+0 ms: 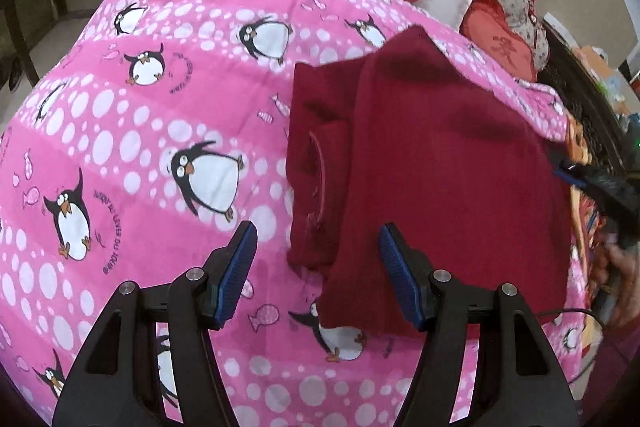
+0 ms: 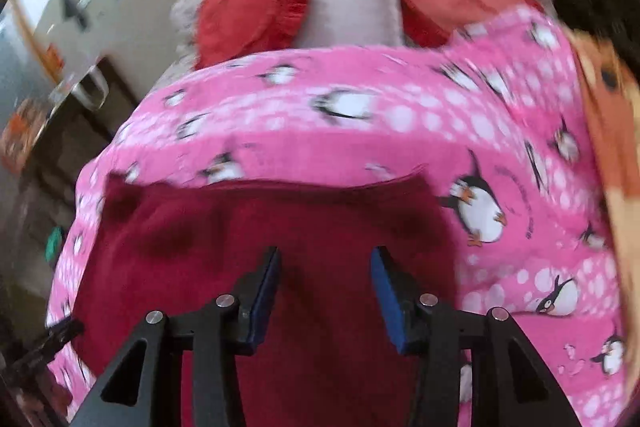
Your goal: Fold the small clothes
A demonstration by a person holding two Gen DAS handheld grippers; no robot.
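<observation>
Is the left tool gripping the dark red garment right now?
No. In the left wrist view the left tool hangs open above the pink penguin blanket, its blue pads clear of the dark red garment.

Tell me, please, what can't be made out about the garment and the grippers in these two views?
- Garment type: left wrist view, folded over itself; sleeves and front hidden.
- Garment's near edge: right wrist view, hidden behind the right gripper and the frame's bottom; whole view motion-blurred.
- Right gripper in left wrist view: blurred, cut by the edge; jaws unreadable.
- Left gripper: open, nothing between the pads.
</observation>
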